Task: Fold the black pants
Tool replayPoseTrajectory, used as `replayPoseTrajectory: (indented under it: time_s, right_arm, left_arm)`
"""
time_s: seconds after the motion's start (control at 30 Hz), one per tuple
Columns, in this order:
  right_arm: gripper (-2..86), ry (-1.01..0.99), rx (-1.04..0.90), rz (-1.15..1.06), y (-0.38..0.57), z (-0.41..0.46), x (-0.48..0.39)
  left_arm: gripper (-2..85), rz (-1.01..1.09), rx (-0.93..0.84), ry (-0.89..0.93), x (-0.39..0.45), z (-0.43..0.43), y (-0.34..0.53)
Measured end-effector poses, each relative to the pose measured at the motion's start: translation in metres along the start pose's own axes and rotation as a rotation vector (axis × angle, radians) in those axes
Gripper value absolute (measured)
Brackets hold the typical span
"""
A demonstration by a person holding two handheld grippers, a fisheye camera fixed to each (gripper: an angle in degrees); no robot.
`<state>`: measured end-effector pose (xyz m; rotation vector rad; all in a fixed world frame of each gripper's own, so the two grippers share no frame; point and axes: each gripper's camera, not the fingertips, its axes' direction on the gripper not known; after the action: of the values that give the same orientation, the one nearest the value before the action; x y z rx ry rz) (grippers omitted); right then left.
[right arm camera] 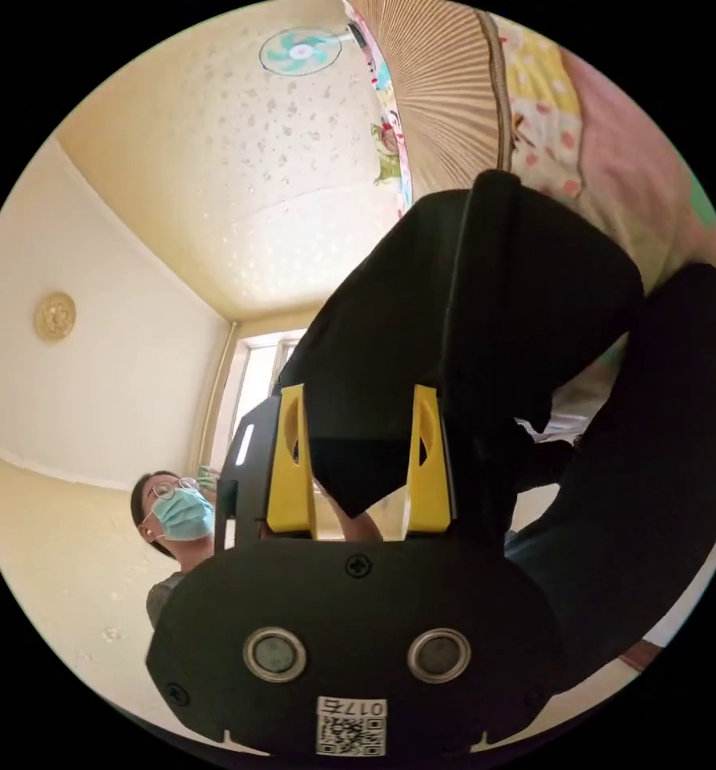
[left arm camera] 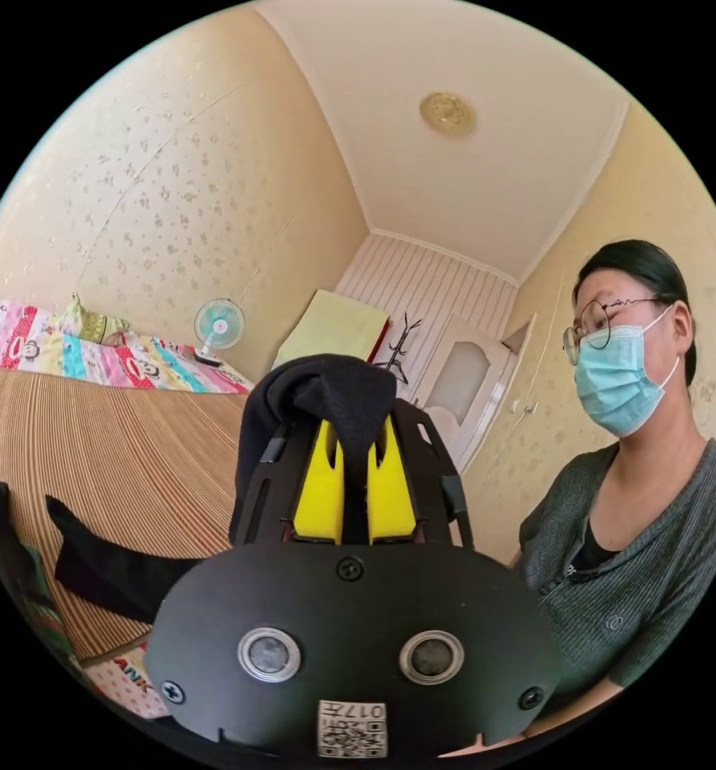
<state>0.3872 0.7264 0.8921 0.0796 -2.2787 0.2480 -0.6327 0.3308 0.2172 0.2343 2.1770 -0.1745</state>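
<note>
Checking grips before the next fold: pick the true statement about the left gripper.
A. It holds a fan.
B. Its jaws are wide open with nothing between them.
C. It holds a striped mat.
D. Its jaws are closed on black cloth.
D: in the left gripper view, the left gripper has its yellow jaws pressed together on a fold of the black pants.

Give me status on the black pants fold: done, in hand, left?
Done: nothing looks folded yet. In hand: the left gripper is shut on a bunch of the black pants, lifted off the woven mat; the right gripper stands open with the cloth hanging between its jaws. Left: closing the right grip, then laying the pants flat and making every fold.
</note>
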Motion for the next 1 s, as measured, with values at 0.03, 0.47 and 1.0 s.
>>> replayPoseTrajectory:
  time_s: [0.03, 0.47, 1.0]
  right_arm:
    - [17.3, -0.041, -0.078, 0.028, 0.001, 0.013, 0.009]
    - [19.4, -0.453, -0.288, 0.136, 0.014, 0.034, 0.066]
    - [0.3, -0.461, -0.2, 0.218, -0.028, 0.038, 0.075]
  left_arm:
    - [1.6, 0.025, 0.025, 0.022, 0.007, -0.005, -0.006]
    - [1.5, 0.182, 0.109, -0.061, 0.085, -0.072, -0.021]
    - [1.1, 0.342, 0.352, -0.039, 0.153, -0.208, 0.019]
